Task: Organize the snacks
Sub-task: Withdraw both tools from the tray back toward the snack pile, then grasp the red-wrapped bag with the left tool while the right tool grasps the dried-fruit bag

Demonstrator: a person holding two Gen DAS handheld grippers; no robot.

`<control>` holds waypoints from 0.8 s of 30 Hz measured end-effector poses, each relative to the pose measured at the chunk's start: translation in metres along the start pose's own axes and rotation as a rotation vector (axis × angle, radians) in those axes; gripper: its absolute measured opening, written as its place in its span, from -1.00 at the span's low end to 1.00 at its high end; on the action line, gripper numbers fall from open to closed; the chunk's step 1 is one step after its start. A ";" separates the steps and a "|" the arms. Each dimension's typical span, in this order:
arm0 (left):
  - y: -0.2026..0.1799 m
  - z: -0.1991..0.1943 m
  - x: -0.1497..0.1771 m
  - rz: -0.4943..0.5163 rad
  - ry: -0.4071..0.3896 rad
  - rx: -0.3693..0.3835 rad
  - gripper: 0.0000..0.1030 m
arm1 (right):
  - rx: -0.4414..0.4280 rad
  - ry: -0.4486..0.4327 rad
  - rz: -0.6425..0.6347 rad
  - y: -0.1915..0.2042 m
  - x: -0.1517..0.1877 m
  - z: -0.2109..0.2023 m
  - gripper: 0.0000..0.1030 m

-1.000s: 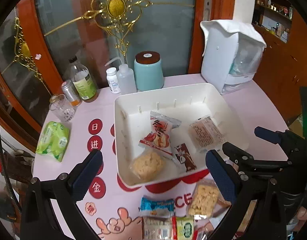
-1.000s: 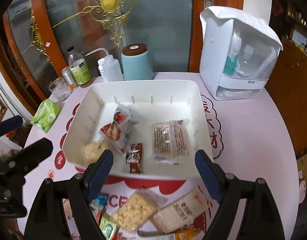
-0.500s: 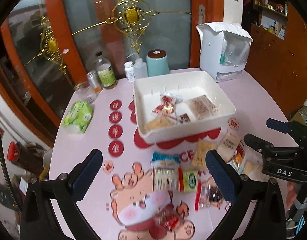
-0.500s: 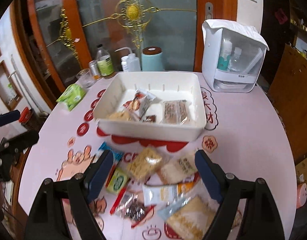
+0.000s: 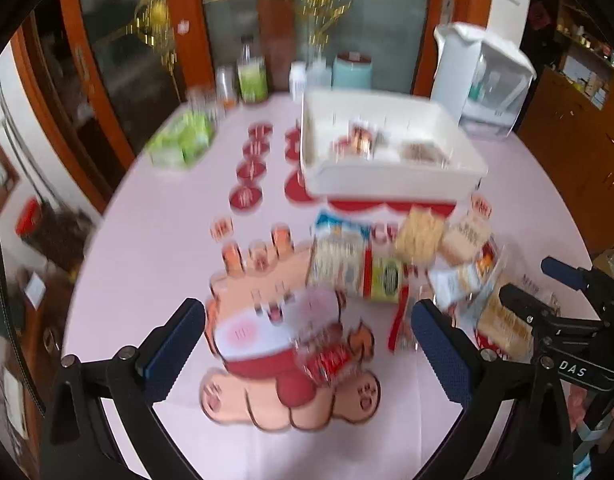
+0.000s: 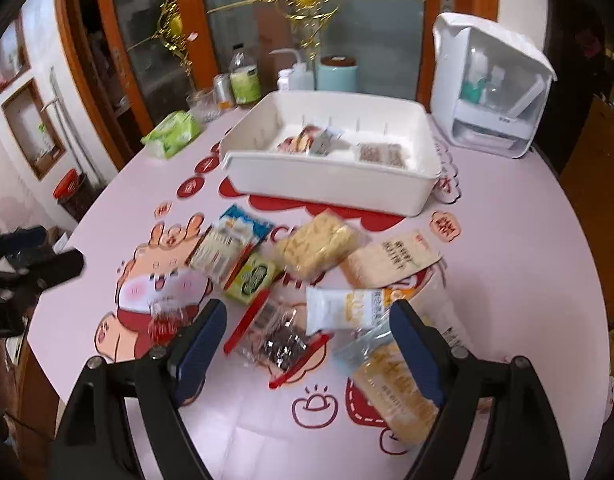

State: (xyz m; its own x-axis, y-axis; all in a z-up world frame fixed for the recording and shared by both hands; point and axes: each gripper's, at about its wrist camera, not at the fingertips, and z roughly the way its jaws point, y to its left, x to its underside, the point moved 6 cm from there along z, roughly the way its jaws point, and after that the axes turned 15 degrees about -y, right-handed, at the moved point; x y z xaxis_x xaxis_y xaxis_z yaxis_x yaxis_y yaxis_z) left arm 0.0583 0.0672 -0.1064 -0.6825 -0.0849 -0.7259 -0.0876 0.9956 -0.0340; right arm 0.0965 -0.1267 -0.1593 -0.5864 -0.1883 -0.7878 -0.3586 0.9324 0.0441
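A white tray (image 6: 331, 186) stands at the back of the pink table and holds several snack packets. In front of it lies a loose pile: a yellow cracker pack (image 6: 317, 246), a green-yellow packet (image 6: 253, 278), a white and orange packet (image 6: 349, 308), a clear bag of dark pieces (image 6: 281, 340). My right gripper (image 6: 307, 332) hangs open over the near end of this pile, nothing between its fingers. My left gripper (image 5: 307, 336) is open above a small red-wrapped snack (image 5: 327, 360) on the cartoon print, left of the pile. The right gripper (image 5: 547, 280) shows at the left wrist view's right edge.
A green tissue pack (image 6: 171, 134), bottles (image 6: 243, 78), a teal jar (image 6: 337, 74) and a white dispenser (image 6: 491, 84) line the back of the table. Glass doors with gold ornaments stand behind. The table edge curves close at the left and the right.
Both grippers have pulled back from above the tray toward the near side of the table. The loose snack pile now fills the foreground. Both stay open and empty.
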 end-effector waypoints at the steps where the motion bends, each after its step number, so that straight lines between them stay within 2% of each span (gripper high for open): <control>1: 0.001 0.005 0.010 -0.010 0.026 0.000 0.99 | -0.010 0.002 -0.011 0.002 0.003 0.002 0.63; 6: 0.004 0.033 0.053 -0.068 0.145 -0.012 0.99 | -0.079 0.017 -0.100 0.014 0.025 0.014 0.59; 11: 0.006 0.058 0.082 -0.118 0.219 -0.032 0.99 | -0.163 0.071 -0.174 0.020 0.049 0.033 0.36; 16: 0.007 0.081 0.099 -0.166 0.278 -0.057 0.99 | -0.225 0.145 -0.256 0.020 0.071 0.056 0.20; 24: 0.014 0.109 0.120 -0.290 0.355 -0.064 0.99 | -0.276 0.234 -0.349 0.018 0.087 0.085 0.03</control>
State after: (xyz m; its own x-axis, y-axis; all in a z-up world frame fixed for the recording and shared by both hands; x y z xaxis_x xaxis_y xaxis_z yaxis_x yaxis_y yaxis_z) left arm 0.0544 0.0750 -0.2689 -0.8285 -0.3795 -0.4117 -0.3489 0.9250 -0.1506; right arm 0.1012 -0.0996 -0.2792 -0.5330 -0.5680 -0.6271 -0.7228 0.6909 -0.0114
